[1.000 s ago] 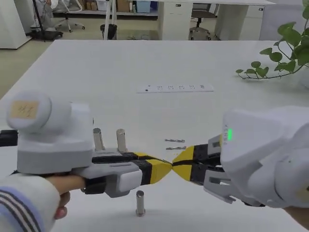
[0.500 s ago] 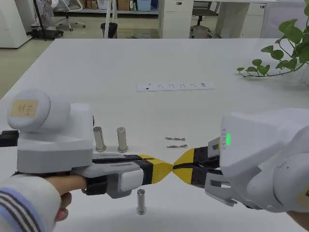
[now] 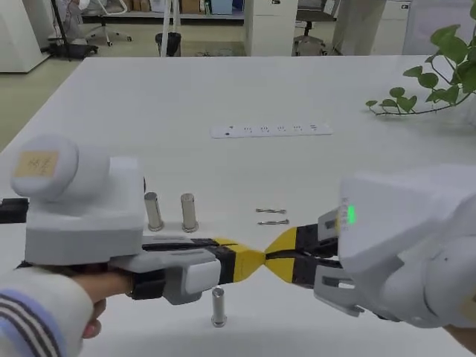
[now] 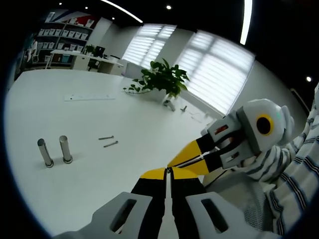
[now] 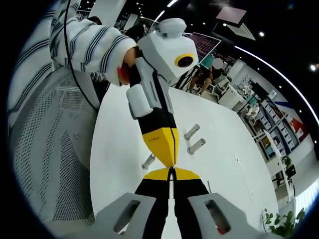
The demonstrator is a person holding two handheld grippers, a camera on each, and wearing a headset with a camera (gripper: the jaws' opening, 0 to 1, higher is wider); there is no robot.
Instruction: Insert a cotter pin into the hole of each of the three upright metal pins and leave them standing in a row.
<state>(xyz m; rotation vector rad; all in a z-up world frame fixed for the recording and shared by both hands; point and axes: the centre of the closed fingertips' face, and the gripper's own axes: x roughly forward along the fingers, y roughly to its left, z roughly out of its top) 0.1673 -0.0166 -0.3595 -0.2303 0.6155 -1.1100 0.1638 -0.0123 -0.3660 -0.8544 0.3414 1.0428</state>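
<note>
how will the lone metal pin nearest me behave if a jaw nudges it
The lone metal pin stands tall on a narrow base, so a sideways nudge would probably tip it. Being round, it would likely roll on the smooth white table once down. Its shiny metal looks stiff and perhaps slippery to grip.

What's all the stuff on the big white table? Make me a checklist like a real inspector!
Surface: white table, no spills seen.
Job's things: three metal pins standing upright, two side by side, one alone nearer the person; two cotter pins lying loose, in no hole.
Clutter: white power strip farther back.
Grippers: left gripper and right gripper tip to tip, fingers shut; whether they pinch anything cannot be told.
Cables: thin dark cable by the striped sleeve.
Surroundings: leafy plant, office chair.
</note>
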